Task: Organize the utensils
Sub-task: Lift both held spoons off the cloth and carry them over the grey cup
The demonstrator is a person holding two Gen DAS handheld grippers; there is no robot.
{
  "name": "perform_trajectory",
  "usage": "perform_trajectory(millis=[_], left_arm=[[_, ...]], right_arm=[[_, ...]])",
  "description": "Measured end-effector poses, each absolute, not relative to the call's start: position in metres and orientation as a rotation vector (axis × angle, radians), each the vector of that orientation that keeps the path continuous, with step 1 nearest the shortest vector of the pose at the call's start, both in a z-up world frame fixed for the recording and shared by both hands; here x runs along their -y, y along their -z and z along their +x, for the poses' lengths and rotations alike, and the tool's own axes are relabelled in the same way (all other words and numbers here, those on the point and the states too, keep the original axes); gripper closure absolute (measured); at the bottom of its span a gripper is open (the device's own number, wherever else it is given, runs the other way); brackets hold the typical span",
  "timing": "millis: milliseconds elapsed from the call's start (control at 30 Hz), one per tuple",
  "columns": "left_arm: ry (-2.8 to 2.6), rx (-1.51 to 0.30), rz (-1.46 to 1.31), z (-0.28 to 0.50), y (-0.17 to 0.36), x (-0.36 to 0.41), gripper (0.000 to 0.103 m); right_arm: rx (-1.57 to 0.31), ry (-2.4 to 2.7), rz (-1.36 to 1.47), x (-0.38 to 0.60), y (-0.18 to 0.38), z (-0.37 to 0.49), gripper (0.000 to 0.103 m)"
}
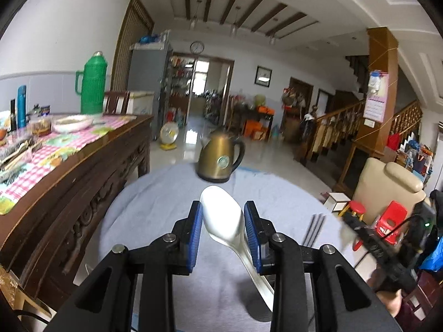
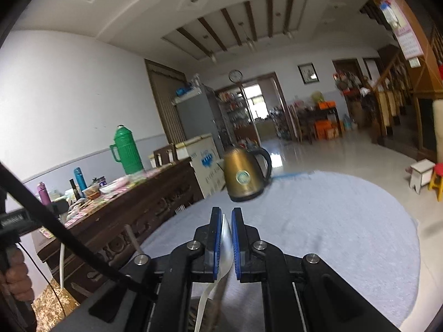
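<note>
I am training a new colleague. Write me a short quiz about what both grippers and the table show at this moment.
1. True or false: the right gripper is empty.
2. Which thing stands at the far end of the grey cloth? A) a kettle B) a green flask C) a fan
3. Fill in: the fork lies on the cloth to the ____ of the left gripper, which holds the big spoon.

Key:
1. False: it is shut on a spoon seen edge-on.
2. A, the brass-coloured kettle.
3. right
</note>
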State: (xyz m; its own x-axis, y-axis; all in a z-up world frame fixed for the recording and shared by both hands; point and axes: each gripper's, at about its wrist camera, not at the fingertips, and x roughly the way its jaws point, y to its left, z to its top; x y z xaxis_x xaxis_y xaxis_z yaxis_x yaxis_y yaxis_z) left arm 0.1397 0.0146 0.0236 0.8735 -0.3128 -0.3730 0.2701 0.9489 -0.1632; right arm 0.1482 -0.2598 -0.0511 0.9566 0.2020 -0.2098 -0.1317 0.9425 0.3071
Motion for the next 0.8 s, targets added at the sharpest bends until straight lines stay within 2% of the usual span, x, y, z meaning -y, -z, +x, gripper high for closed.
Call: perform_trajectory(millis=[367,800], left_arm=[[0.274,-0.376,-0.113,0.136,-0.029,0.005,0.071],[0.196,-0.408,0.001,0.146,-0.015,0.06,0.071]], right_arm=[[-0.199,-0.122,0.144,0.207,0.068,0.173,0.095],[-0.267,-0.168,0.093,0.212,0.102,0.157,0.095]])
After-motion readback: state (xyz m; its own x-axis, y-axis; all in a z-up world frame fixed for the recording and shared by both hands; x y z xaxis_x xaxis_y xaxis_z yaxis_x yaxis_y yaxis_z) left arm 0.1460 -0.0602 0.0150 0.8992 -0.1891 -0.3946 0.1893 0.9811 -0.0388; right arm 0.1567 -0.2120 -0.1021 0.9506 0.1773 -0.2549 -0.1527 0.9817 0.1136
